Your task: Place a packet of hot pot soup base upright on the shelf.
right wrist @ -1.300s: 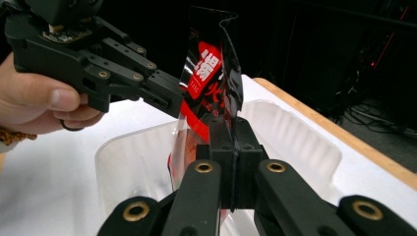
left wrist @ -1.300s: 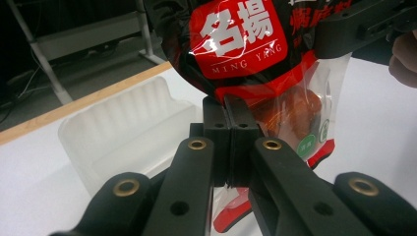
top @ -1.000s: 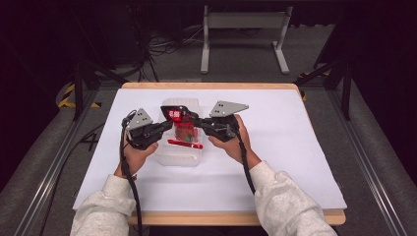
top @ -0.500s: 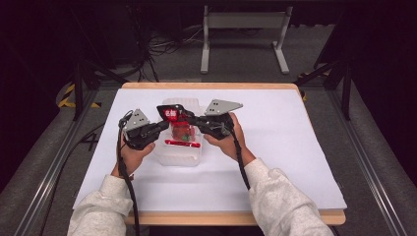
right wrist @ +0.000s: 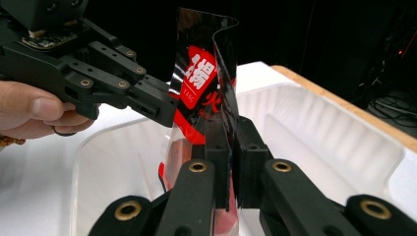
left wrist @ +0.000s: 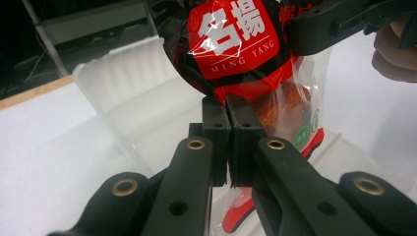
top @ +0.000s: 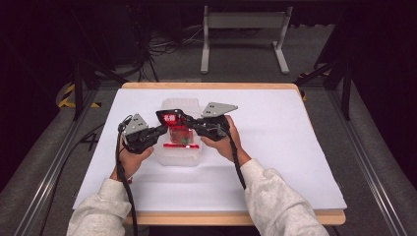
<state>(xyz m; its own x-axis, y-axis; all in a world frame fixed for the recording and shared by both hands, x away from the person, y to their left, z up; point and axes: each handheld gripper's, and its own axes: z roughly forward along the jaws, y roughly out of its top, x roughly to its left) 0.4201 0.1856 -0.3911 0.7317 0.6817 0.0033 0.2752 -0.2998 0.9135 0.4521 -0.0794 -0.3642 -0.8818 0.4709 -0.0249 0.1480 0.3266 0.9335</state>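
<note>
Pinching a red-and-black snack bag [top: 176, 124] from both sides, the two grippers meet over a clear plastic tub [top: 178, 156] on the white table cover [top: 275, 147]. The left gripper [top: 162, 129] has its jaws closed tight on the bag's edge; in the left gripper view the pads [left wrist: 216, 129] press together with the film of the bag [left wrist: 246, 54] caught between them. The right gripper [top: 192, 124] is likewise clamped on the bag, its pads [right wrist: 246, 147] squeezing the wrapper [right wrist: 201, 78] in the right gripper view, with the left gripper [right wrist: 162, 109] gripping the other side just beyond. The bag hangs upright above the tub [right wrist: 314, 132], its lower end down inside it.
</note>
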